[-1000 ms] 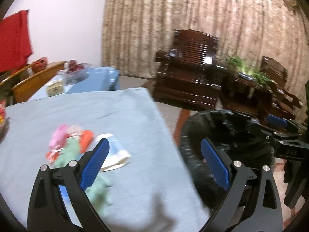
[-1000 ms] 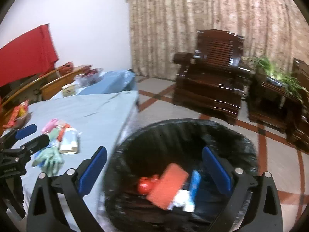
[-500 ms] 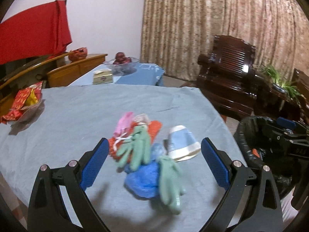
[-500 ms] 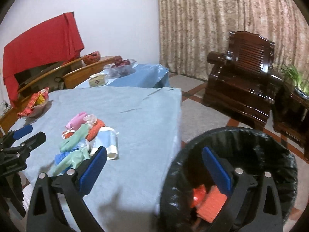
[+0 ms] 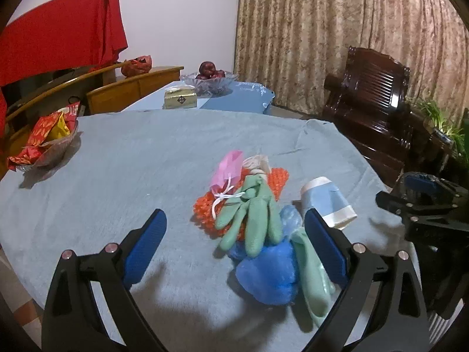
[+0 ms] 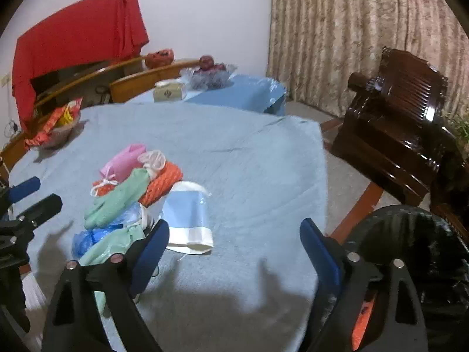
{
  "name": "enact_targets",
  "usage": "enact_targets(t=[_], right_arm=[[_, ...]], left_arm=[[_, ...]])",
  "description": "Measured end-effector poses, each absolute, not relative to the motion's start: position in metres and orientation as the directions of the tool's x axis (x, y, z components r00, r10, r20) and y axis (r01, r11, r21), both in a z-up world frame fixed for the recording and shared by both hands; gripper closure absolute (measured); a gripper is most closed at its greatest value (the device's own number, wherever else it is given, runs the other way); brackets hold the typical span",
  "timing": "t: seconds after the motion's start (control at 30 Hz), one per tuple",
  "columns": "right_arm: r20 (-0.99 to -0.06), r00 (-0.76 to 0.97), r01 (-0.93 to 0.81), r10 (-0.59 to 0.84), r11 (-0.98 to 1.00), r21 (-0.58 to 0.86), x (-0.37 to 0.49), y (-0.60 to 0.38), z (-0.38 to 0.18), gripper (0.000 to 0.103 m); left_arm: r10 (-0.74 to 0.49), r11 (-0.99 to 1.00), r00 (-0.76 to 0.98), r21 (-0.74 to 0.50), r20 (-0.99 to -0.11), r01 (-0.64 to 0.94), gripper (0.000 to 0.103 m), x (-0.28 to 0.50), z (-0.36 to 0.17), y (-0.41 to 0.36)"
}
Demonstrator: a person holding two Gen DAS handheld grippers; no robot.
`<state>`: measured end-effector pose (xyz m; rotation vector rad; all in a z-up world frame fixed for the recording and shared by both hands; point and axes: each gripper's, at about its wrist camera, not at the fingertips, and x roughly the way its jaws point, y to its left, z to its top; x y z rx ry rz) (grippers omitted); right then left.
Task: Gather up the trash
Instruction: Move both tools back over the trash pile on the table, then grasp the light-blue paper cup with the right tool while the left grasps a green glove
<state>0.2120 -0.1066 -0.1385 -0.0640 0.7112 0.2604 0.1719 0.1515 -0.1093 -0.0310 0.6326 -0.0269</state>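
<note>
A: On the table (image 5: 123,158), where does the trash sit?

B: It's a heap on the blue-grey cloth. From the left wrist view, the green gloves (image 5: 258,217) lie at about 1 o'clock from the left gripper (image 5: 234,246), draped over orange netting (image 5: 272,182), with a pink pouch (image 5: 227,170) at 12 and a blue bag (image 5: 268,275) nearest the camera.

A: And the jaws?

B: Left gripper is spread wide, holding nothing; its right pad is just beside the blue bag and a glove. The right gripper (image 6: 234,252) is likewise wide and empty, over the cloth.

A: Anything else in the pile?

B: A blue-and-white cup (image 6: 187,220), tipped on its side, at 11 o'clock from the right gripper. The bin (image 6: 416,252), black-lined, is at its 3 o'clock, beside the table edge.
</note>
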Motion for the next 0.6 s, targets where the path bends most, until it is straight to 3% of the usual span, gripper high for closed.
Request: enact_targets(t=[0.23, 0.5, 0.6], right_arm=[[-0.723, 0.651, -0.291, 0.231, 0.956, 0.043, 0.237, -0.091, -0.171, 0.043], [-0.766, 0.590, -0.307, 0.254, 0.949, 0.079, 0.252, -0.088, -0.191, 0.052], [-0.780, 0.566, -0.322, 0.265, 0.943, 0.086, 0.256, -0.084, -0.195, 0.060]], left_arm=[[-0.040, 0.999, 0.789, -0.051, -0.614, 0.011, 0.019, 0.184, -0.125, 0.155], [-0.050, 0.998, 0.777, -0.062, -0.627, 0.014, 0.022, 0.199, -0.137, 0.157], [-0.054, 0.998, 0.774, -0.062, -0.631, 0.018, 0.025, 0.207, -0.139, 0.155]])
